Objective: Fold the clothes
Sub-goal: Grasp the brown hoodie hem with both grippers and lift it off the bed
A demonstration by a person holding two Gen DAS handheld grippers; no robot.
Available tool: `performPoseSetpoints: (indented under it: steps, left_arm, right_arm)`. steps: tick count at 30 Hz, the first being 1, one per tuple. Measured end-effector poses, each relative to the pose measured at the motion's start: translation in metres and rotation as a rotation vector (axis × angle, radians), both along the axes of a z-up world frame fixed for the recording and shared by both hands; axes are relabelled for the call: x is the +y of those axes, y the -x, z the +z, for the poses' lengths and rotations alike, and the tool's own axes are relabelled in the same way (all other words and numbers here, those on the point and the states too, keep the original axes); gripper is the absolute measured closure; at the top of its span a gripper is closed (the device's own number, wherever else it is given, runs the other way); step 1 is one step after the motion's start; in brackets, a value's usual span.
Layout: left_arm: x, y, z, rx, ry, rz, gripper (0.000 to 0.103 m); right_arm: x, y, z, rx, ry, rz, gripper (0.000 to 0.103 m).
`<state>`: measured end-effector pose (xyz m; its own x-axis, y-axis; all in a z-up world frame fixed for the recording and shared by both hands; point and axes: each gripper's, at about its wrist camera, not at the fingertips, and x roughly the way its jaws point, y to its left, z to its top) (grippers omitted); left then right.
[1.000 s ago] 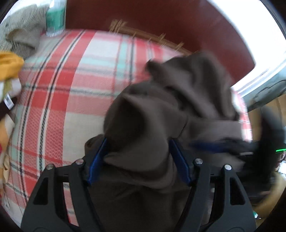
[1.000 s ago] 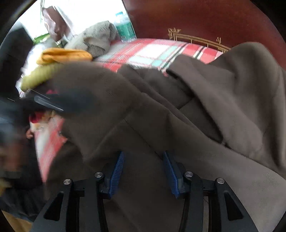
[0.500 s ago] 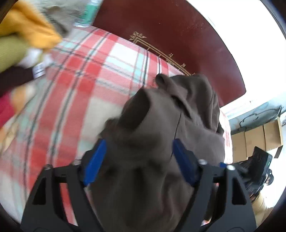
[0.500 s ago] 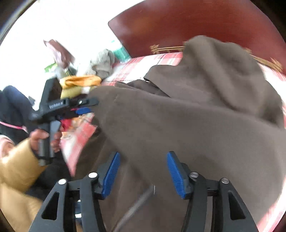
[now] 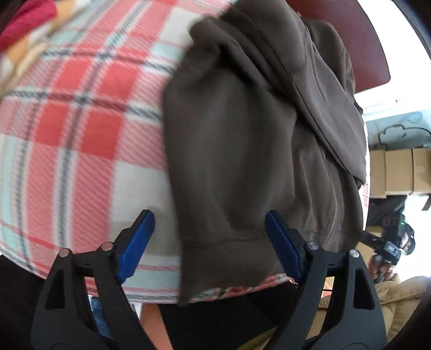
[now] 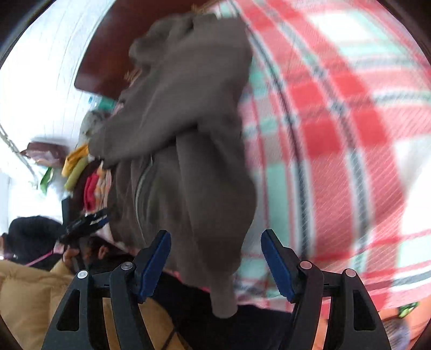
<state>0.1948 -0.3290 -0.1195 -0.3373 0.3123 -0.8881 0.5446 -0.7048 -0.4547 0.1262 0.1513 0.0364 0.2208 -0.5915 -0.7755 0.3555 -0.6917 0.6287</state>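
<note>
One brown hoodie (image 5: 242, 150) lies on the bed, a soft, matte fleece with a ribbed hem band, a metal zipper running up its front and a hood folded over the upper right part. It rests on a plaid blanket (image 5: 80, 113) of coarse twill weave in red, white and pale teal with thin dark lines. At the far left corner of the left wrist view a dark red cloth (image 5: 24, 18) shows, blurred. The left gripper (image 5: 208, 241) hovers over the hoodie's hem with its jaws spread wide; its two blue pads (image 5: 137, 242) hold nothing, the fabric lying beneath and between them. To the right stand tan cardboard boxes (image 5: 398, 169), their number unclear.

In the right wrist view, at left, a small heap of folded clothes (image 6: 80, 172) shows yellow, olive and red layers. The same hoodie (image 6: 188, 134) hangs its rumpled corner over the bed's edge. The right gripper (image 6: 215, 258) is also spread apart, empty, its pads either side of that corner without touching. The plaid (image 6: 336, 121) fills the right, blurred.
</note>
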Motion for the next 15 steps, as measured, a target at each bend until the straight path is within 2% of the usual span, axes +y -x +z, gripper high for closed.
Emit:
performPoseSetpoints:
  steps: [1, 2, 6, 7, 8, 9, 10, 11, 15]
  left_arm:
    - [0.004, 0.004, -0.002, 0.005, -0.003, -0.009, 0.006]
    - [0.008, 0.008, -0.003, 0.01, -0.004, -0.017, 0.004]
    - [0.018, 0.018, -0.003, -0.007, 0.008, -0.049, 0.005]
    - [0.018, 0.019, -0.001, -0.015, 0.009, -0.05, 0.015]
    - [0.019, 0.02, 0.0, -0.022, 0.011, -0.051, 0.03]
    - [0.02, 0.021, 0.002, -0.03, 0.013, -0.052, 0.042]
    - [0.014, 0.019, 0.002, -0.043, -0.002, -0.034, 0.071]
    - [0.009, 0.016, 0.004, -0.04, -0.045, -0.004, 0.084]
    - [0.0, 0.015, 0.024, 0.041, -0.212, 0.069, 0.087]
  right_arm:
    - [-0.003, -0.004, -0.003, -0.008, 0.008, 0.012, 0.032]
    - [-0.006, -0.008, -0.007, -0.016, 0.016, 0.023, 0.032]
    - [-0.018, -0.021, -0.019, -0.047, 0.054, 0.058, 0.03]
    - [-0.023, -0.021, -0.021, -0.052, 0.07, 0.051, 0.031]
    - [-0.027, -0.02, -0.024, -0.063, 0.078, 0.045, 0.048]
    - [-0.03, -0.018, -0.026, -0.076, 0.082, 0.041, 0.074]
    - [-0.032, -0.017, -0.028, -0.087, 0.078, 0.036, 0.082]
    - [-0.032, -0.016, -0.029, -0.096, 0.078, 0.033, 0.09]
    - [-0.028, -0.005, 0.0, -0.139, 0.239, 0.014, 0.094]
